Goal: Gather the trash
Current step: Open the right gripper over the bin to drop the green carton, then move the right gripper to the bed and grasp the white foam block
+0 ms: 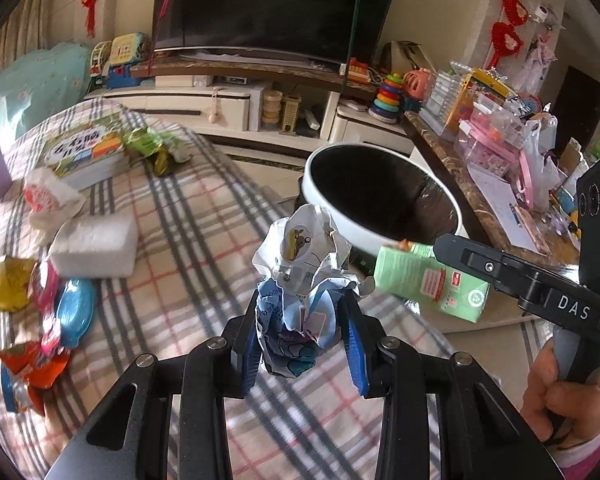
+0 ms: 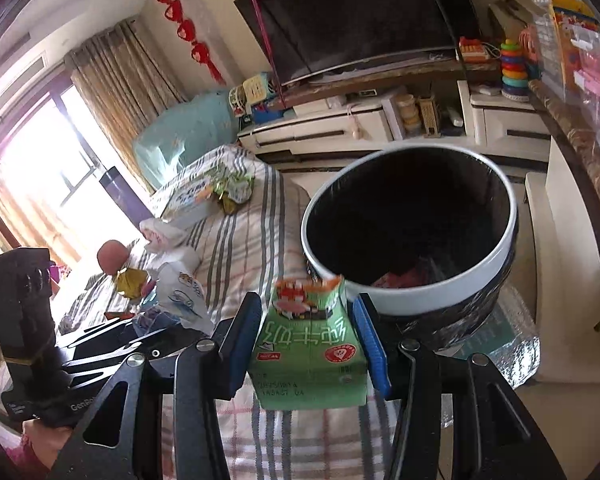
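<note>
Now a crumpled wrapper (image 1: 300,280) is pinched by the left gripper (image 1: 306,340) and a green carton (image 2: 310,344) by the right gripper (image 2: 308,344); release over the bin (image 2: 412,308) is called for

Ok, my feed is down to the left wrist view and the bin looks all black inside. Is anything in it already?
Observer: Yes. The right wrist view shows something pinkish at the bottom of the bin.
Operator: And how is the green carton held?
Observer: The right gripper has both fingers against the sides of the green carton, torn top pointing toward the bin.
Operator: Is the left gripper's load visible from there?
Observer: Partly. The crumpled wrapper shows left of the carton, with the left gripper shut on it.
</note>
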Tool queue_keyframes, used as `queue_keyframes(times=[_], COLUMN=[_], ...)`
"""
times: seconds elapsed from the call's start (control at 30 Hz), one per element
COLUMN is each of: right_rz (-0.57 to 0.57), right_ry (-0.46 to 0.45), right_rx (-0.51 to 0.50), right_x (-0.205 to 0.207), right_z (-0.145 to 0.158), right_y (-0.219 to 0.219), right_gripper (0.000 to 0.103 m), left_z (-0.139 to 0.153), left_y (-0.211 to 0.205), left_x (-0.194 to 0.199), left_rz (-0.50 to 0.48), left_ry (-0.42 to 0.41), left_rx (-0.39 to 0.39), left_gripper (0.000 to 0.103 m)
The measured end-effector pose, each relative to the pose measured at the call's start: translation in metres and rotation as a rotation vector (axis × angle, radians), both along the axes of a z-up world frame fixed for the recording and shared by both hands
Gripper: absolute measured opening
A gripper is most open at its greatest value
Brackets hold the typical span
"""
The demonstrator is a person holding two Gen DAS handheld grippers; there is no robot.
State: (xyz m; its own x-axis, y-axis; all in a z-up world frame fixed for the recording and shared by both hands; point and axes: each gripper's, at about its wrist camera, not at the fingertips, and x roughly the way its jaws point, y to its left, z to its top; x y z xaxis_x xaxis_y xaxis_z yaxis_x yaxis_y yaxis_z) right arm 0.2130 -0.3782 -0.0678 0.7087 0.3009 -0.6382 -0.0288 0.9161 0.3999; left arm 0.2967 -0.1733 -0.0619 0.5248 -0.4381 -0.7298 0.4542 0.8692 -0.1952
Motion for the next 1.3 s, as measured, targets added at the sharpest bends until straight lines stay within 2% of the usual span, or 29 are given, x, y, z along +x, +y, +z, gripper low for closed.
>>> queue_keyframes(times=[0.27, 0.3, 0.33, 0.47, 0.7, 0.83, 0.93, 1.0, 1.1, 1.13, 1.2, 1.23, 1.3], right_rz=[-0.025, -0.028, -0.034, -0.053, -0.078, -0.051, 0.012, 0.072, 0.128, 0.157, 0.193, 0.214, 0.259], right_ry=[-0.031, -0.035, -0.027, -0.028, 0.05, 0.042, 0.03, 0.039, 0.052, 0.065, 0.076, 0.076, 0.07], right_rx=[0.031, 0.036, 0.048, 0.071, 0.122, 0.121, 0.128, 0.14, 0.121, 0.12, 0.103, 0.096, 0.086], right_x=[0.004, 0.005, 0.007, 0.015, 0.009, 0.009, 0.016, 0.025, 0.037, 0.043, 0.051, 0.056, 0.066], right_z=[0.012, 0.013, 0.013, 0.013, -0.031, -0.027, -0.021, -0.022, -0.025, -0.028, -0.029, -0.029, -0.027], right_y=[-0.018, -0.021, -0.024, -0.036, -0.04, -0.032, -0.014, 0.005, 0.031, 0.043, 0.062, 0.072, 0.094], right_gripper=[0.046, 0.007, 0.0, 0.0, 0.0, 0.0, 0.001, 0.007, 0.009, 0.014, 0.034, 0.048, 0.052], left_z=[0.005, 0.005, 0.006, 0.002, -0.003, 0.002, 0.0, -0.001, 0.0, 0.0, 0.001, 0.003, 0.007], left_y=[-0.016, -0.018, -0.021, -0.026, -0.019, 0.001, 0.025, 0.047, 0.073, 0.085, 0.101, 0.109, 0.121], left_x=[0.01, 0.012, 0.013, 0.015, 0.016, 0.004, -0.005, -0.011, -0.02, -0.022, -0.026, -0.028, -0.033], left_rz=[-0.017, -0.02, -0.023, -0.028, -0.006, 0.029, 0.07, 0.111, 0.17, 0.198, 0.234, 0.253, 0.285], left_ry=[-0.016, -0.017, -0.017, -0.016, 0.006, -0.012, -0.015, -0.009, -0.007, -0.004, 0.0, 0.0, -0.002], left_rx=[-0.003, -0.003, -0.004, -0.004, 0.0, -0.004, 0.005, 0.005, 0.007, 0.004, -0.007, -0.011, -0.02], left_gripper=[0.034, 0.034, 0.034, 0.034, 0.034, 0.034, 0.034, 0.034, 0.034, 0.034, 0.034, 0.034, 0.035])
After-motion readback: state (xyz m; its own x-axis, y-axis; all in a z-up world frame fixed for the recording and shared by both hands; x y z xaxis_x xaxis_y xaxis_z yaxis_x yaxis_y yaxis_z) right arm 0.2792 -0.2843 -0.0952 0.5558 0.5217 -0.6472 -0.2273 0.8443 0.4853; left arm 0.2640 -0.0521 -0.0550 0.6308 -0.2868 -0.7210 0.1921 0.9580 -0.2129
